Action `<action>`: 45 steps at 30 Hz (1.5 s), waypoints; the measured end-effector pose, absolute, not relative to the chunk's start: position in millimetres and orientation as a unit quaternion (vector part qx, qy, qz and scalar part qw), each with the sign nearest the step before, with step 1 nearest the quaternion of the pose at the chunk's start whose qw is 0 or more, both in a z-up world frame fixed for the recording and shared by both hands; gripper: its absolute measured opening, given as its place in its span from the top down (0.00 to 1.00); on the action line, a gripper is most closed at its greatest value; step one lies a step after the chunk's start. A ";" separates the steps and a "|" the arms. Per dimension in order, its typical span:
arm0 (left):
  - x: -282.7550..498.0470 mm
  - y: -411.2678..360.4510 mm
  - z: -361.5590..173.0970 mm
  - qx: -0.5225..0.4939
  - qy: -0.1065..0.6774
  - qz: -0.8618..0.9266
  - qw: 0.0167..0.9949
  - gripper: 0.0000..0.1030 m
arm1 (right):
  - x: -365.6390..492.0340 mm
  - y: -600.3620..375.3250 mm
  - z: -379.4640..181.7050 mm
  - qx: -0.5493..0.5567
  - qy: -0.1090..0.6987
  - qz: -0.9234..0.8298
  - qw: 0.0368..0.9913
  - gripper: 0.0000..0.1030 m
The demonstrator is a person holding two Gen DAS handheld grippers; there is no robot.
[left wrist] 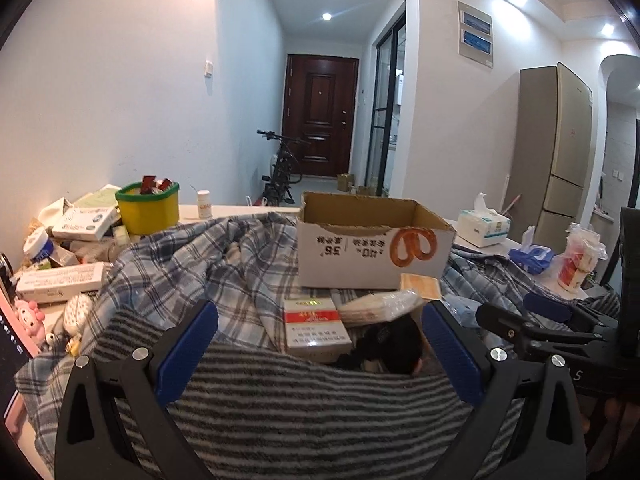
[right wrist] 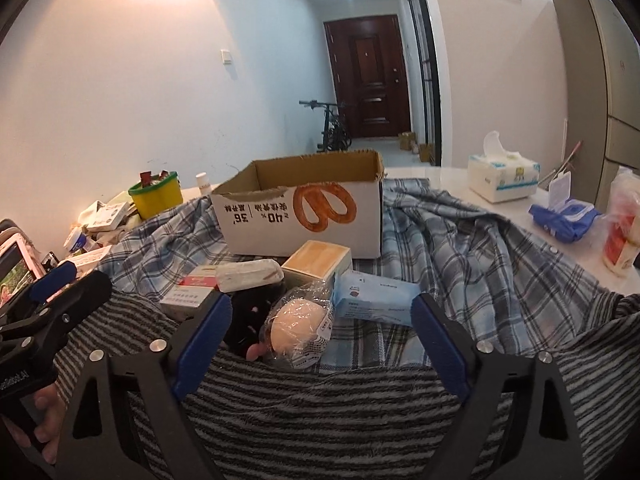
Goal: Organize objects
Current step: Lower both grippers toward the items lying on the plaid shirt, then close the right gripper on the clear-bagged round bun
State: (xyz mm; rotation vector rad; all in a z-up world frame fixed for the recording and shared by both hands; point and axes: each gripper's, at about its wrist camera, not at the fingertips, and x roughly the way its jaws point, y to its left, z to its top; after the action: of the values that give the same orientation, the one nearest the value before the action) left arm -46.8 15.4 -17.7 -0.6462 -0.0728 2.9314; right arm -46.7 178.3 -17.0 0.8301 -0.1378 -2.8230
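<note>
- Nearest to me lies a grey striped cloth (right wrist: 320,412), bunched under both grippers and over a blue plaid shirt (right wrist: 472,248)
- On my right gripper (right wrist: 320,336) I see the jaws spread wide with nothing pressed between them; a bagged pale round item (right wrist: 298,326) sits in the gap, just beyond the striped cloth
- On my left gripper (left wrist: 320,344) the jaws also stand wide and hold nothing; a red-and-white carton (left wrist: 314,330) lies between them, with a black object (left wrist: 394,344) just right of it
- Beside the bagged item I see a light blue packet (right wrist: 376,294) to the right, and farther off a tan box (right wrist: 318,260) and a white wrapped bar (right wrist: 250,274)
- Behind that pile stands an open cardboard box (right wrist: 304,216) with a pretzel picture, resting on the plaid shirt
- Far left I make out a yellow tub (left wrist: 148,208) among loose medicine boxes (left wrist: 84,222)
- Far right, on the table (right wrist: 516,216), sit a tissue pack (right wrist: 502,176) and a blue wipes pouch (right wrist: 562,216)
</note>
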 end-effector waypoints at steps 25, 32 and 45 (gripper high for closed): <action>-63.6 12.9 -32.8 -0.232 -0.031 0.971 0.053 0.00 | -91.4 158.8 -57.8 0.387 -0.047 -0.910 0.144 0.52; -61.7 13.4 -33.0 -0.229 -0.030 0.972 0.045 0.00 | -79.7 157.1 -45.7 0.353 -0.033 -0.926 0.132 0.62; -76.0 8.0 -27.7 -0.277 -0.113 0.945 0.134 0.00 | -45.2 180.2 2.9 0.230 0.012 -0.971 0.066 0.61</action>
State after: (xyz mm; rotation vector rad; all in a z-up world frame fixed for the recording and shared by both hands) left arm -76.0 8.0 -27.7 -0.8034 -0.3287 2.7388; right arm -45.2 180.2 2.9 0.6925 0.0351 -2.9290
